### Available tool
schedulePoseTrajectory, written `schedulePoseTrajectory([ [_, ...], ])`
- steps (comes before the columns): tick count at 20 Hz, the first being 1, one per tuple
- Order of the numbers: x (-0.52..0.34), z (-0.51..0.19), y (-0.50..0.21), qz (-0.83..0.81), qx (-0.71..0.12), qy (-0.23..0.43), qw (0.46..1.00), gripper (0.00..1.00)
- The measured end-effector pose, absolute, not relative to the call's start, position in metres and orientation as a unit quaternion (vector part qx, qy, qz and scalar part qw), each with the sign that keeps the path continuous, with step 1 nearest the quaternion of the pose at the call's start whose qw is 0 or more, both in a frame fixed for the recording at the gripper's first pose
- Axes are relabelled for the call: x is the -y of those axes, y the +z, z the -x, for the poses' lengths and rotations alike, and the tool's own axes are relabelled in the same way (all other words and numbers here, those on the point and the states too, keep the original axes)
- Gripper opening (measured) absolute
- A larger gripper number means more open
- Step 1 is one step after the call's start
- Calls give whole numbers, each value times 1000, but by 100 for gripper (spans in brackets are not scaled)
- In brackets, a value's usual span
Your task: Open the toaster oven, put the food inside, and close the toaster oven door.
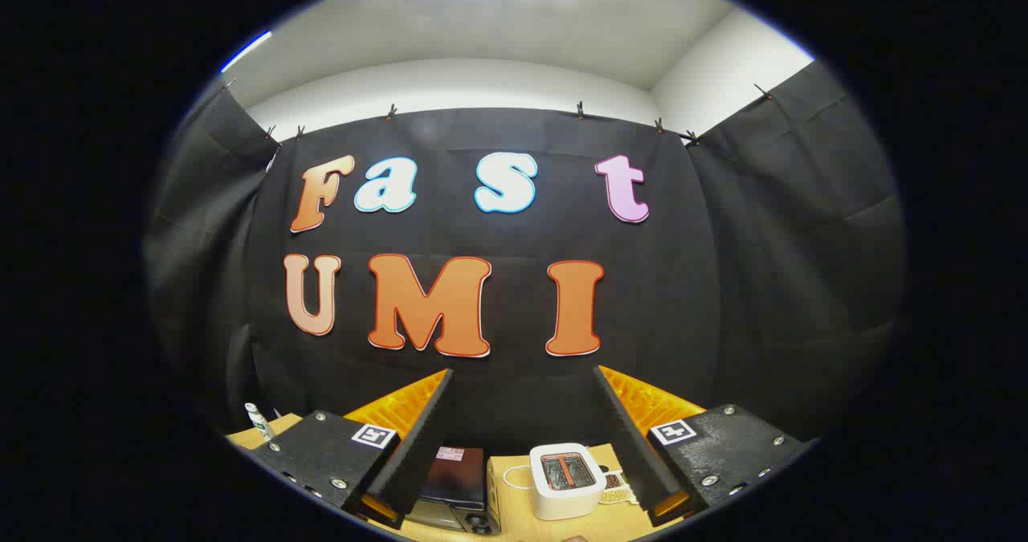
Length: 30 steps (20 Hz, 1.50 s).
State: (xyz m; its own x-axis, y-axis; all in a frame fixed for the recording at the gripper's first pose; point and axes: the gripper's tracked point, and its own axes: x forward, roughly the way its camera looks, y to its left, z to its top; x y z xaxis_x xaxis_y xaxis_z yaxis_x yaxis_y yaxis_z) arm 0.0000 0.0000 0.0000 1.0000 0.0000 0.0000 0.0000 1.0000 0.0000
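we are holding the gripper (524, 413) high, well above the wooden table (514, 494), pointing mostly at the booth's black cloth wall (723, 285). its jaws are sitting wide apart, released, gripping nothing. lots of open air between the fingers and all around them. looking down between the fingers, we are seeing the toaster oven (458, 486) as a dark box just ahead of the left finger, its top facing us; we cannot tell whether its door is open. a white slot toaster (567, 480) is standing beside it, closer to the right finger, with a gap of bare table between the two. a small dish of food (615, 490) is lying just beside the toaster, partly hidden by the right finger. a small bottle (259, 420) is standing at the table's far left edge.
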Motion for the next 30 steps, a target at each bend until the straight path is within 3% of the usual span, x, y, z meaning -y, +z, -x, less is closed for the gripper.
schedulePoseTrajectory([
  [17,-23,-4,13,-26,-5,17,1000,99],
  [30,-160,-9,-91,-46,-126,121,984,99],
])
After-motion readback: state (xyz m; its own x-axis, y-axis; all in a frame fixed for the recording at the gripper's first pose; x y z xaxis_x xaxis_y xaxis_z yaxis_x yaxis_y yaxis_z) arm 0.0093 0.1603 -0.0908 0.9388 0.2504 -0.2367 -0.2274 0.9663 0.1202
